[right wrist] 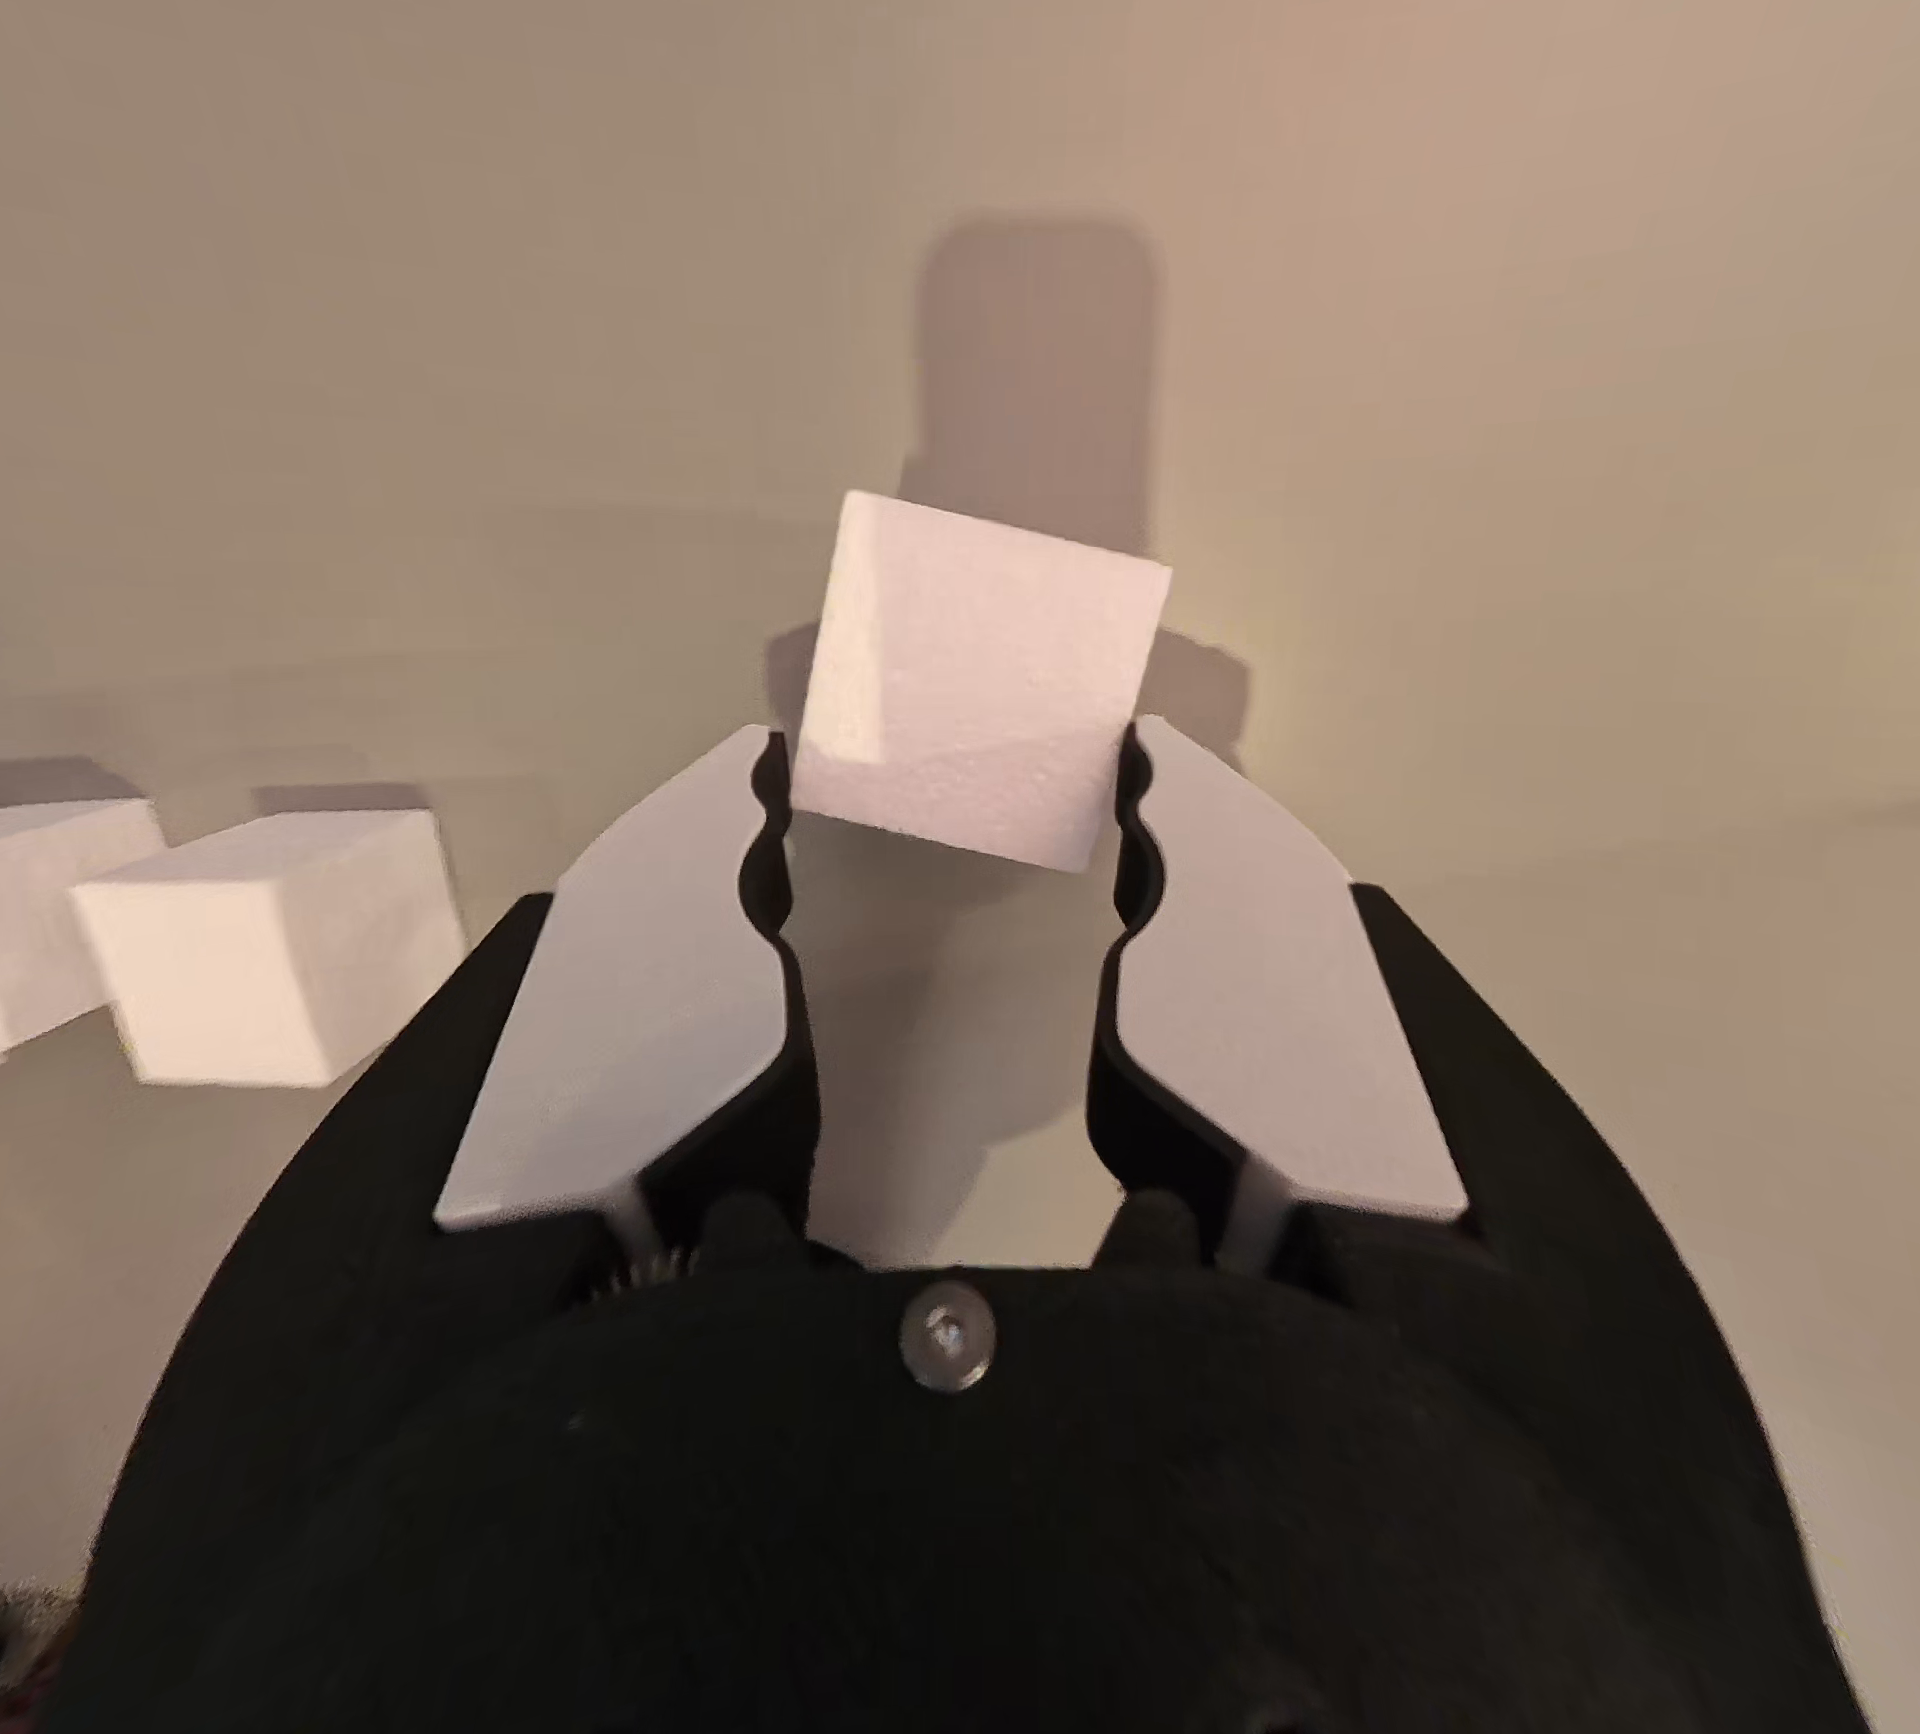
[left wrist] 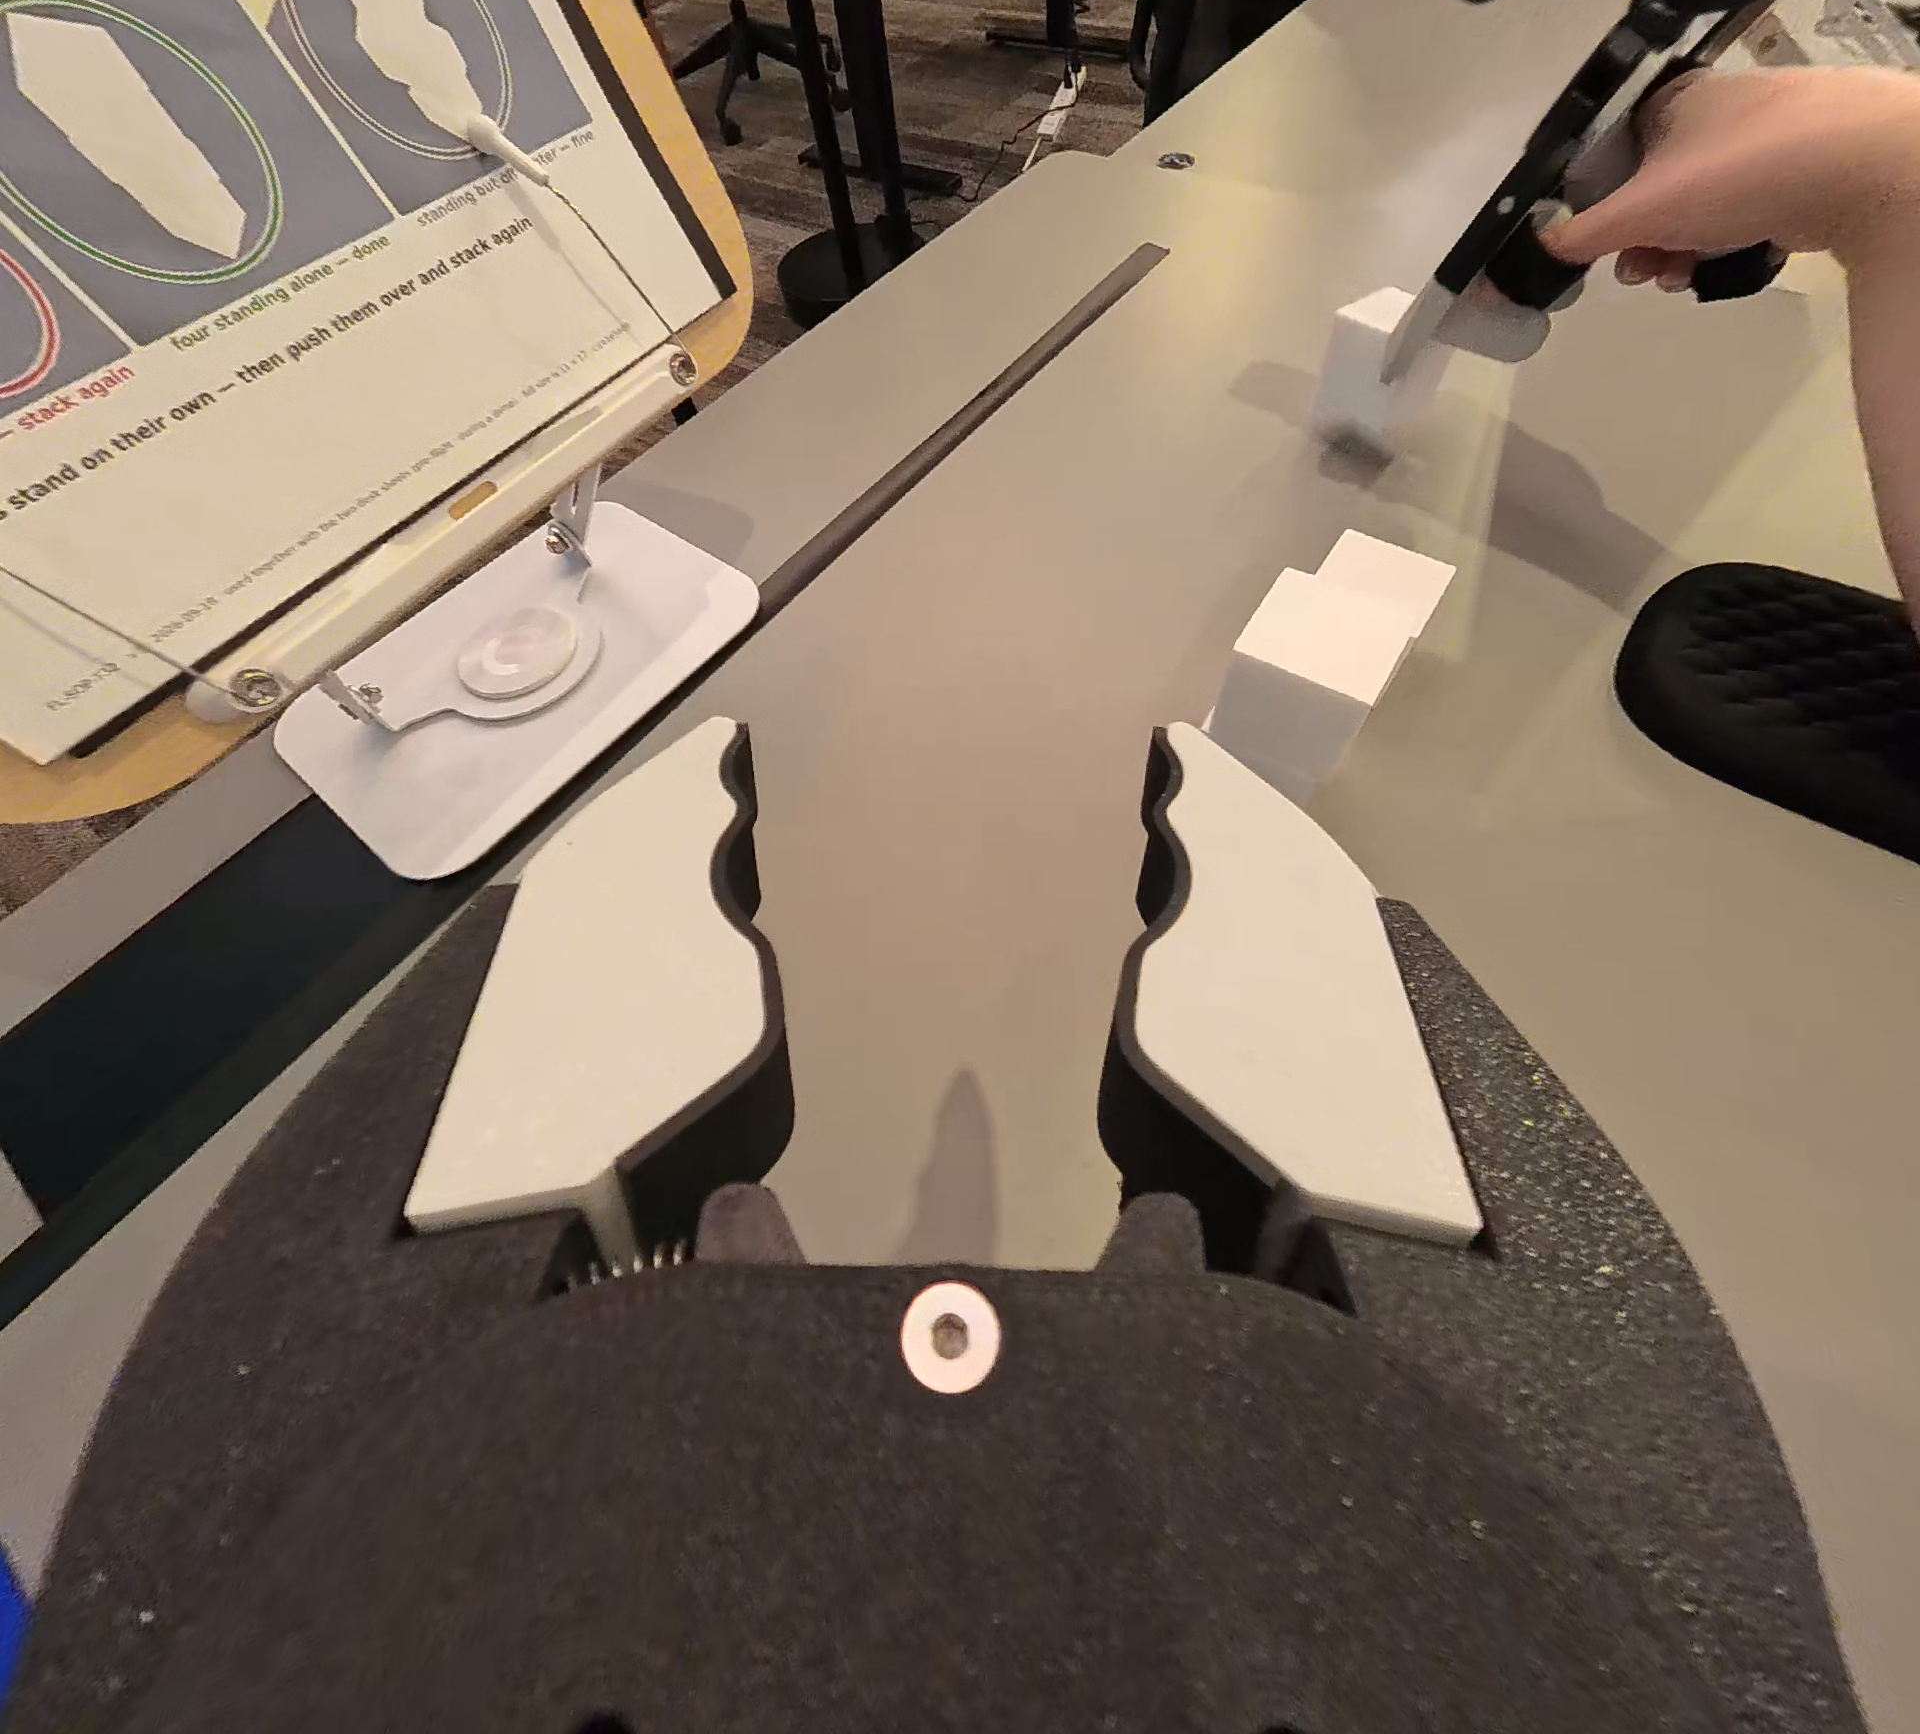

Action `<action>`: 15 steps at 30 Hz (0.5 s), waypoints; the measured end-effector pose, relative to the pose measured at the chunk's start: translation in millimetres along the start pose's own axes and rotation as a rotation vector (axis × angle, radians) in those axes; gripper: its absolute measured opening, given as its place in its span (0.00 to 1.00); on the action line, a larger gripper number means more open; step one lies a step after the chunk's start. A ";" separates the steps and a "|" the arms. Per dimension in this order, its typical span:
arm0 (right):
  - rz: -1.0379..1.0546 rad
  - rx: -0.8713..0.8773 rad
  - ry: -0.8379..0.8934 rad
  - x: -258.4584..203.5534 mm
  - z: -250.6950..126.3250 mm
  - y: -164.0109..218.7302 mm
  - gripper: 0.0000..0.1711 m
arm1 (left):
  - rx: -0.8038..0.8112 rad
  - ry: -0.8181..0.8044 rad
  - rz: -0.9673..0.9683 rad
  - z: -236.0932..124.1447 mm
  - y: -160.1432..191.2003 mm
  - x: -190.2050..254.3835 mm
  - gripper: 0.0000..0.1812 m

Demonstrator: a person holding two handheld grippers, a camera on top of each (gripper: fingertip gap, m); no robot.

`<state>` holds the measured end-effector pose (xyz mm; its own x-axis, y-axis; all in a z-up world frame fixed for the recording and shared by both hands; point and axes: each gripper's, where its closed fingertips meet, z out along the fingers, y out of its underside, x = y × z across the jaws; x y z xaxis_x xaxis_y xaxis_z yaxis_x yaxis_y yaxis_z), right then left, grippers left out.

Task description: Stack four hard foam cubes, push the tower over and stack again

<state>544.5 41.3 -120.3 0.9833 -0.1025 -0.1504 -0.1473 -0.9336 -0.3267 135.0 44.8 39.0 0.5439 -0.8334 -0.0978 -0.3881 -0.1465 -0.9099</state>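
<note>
My right gripper (right wrist: 951, 749) is shut on a white foam cube (right wrist: 977, 676), gripped at the fingertips, tilted, and held just above the grey table (right wrist: 520, 334). The left wrist view shows this same gripper (left wrist: 1397, 365) and cube (left wrist: 1351, 354) at the far right, blurred, with a shadow beneath. Two more white cubes (left wrist: 1320, 656) sit side by side on the table just past my left gripper's right finger; they also show in the right wrist view (right wrist: 260, 946). My left gripper (left wrist: 951, 749) is open and empty over bare table (left wrist: 935, 853).
An instruction board (left wrist: 312, 178) on a white stand base (left wrist: 520, 676) stands at the left table edge. A dark slot (left wrist: 987, 417) runs along the table. A black mesh chair part (left wrist: 1787, 697) lies at the right. A person's hand (left wrist: 1766, 167) holds the right gripper. One gripper's finger ends stand about 45 cm off the other's.
</note>
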 end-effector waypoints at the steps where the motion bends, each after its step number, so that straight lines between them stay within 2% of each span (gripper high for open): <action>1: -0.012 0.022 -0.051 -7.8 -4.4 -2.5 0.36 | 0.004 -0.003 0.000 -2.0 -0.8 -1.4 0.39; 5: -0.106 0.140 -0.319 -53.0 -33.2 -15.5 0.36 | 0.013 -0.006 0.005 -10.3 -2.6 -5.7 0.38; 8: -0.282 0.282 -0.511 -97.8 -68.0 -28.4 0.36 | 0.014 -0.014 0.002 -14.6 -2.4 -9.4 0.37; 10: -0.465 0.377 -0.649 -137.0 -95.4 -28.6 0.36 | 0.003 -0.021 -0.007 -15.3 -0.1 -12.4 0.37; 12: -0.730 0.454 -0.759 -178.3 -118.8 -12.6 0.36 | -0.003 -0.022 -0.012 -15.2 1.6 -14.3 0.37; 15: -1.096 0.527 -0.738 -220.9 -130.1 14.6 0.36 | -0.002 -0.010 -0.021 -13.7 2.4 -13.9 0.37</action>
<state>339.1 5.7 29.5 0.3683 0.9296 0.0110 0.4569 -0.1707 -0.8730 116.3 48.8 43.7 0.5593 -0.8249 -0.0823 -0.3778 -0.1653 -0.9110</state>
